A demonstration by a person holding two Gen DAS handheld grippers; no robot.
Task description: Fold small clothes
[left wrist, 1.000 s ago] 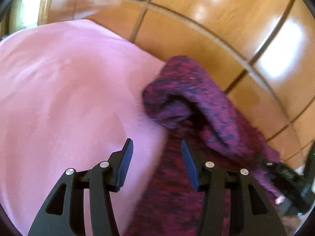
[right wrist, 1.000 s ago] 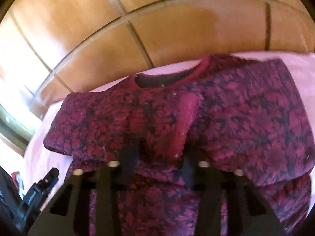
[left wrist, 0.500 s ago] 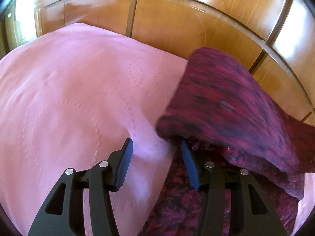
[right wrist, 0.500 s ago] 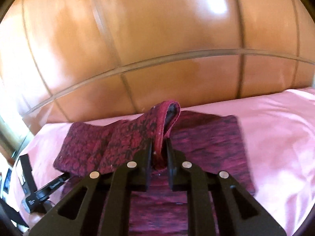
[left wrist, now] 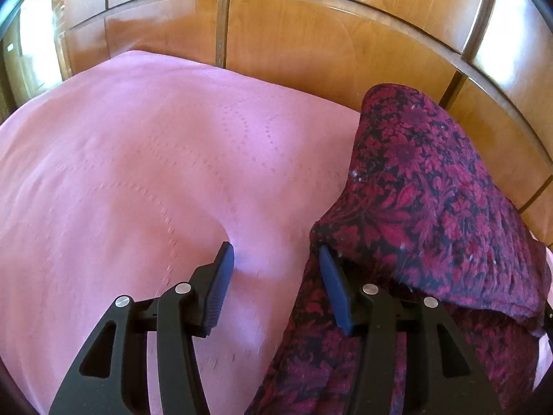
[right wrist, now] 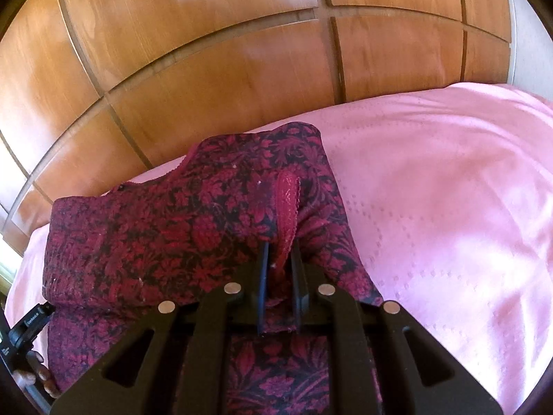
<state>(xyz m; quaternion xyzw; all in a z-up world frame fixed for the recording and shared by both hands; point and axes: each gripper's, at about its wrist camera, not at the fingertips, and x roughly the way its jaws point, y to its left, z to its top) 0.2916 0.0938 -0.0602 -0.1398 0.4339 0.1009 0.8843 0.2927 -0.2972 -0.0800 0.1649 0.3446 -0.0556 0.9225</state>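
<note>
A dark red and black flowered top (right wrist: 166,242) lies on a pink bedspread (right wrist: 449,207). My right gripper (right wrist: 279,259) is shut on its red lace-trimmed sleeve cuff (right wrist: 287,200), with the sleeve folded across the body. In the left wrist view the top (left wrist: 432,207) lies at the right with a raised fold. My left gripper (left wrist: 274,256) is open and empty, low over the bedspread (left wrist: 138,173) at the top's left edge; its right fingertip sits by the fold's edge.
A glossy wooden panelled headboard (right wrist: 224,69) stands behind the bed and also shows in the left wrist view (left wrist: 293,34). The other gripper and a hand (right wrist: 31,356) show at the right wrist view's lower left. Bare bedspread stretches to both sides.
My right gripper closed on the sleeve cuff and carried it across the top. The fold beside my left gripper has settled lower; my left gripper stayed open.
</note>
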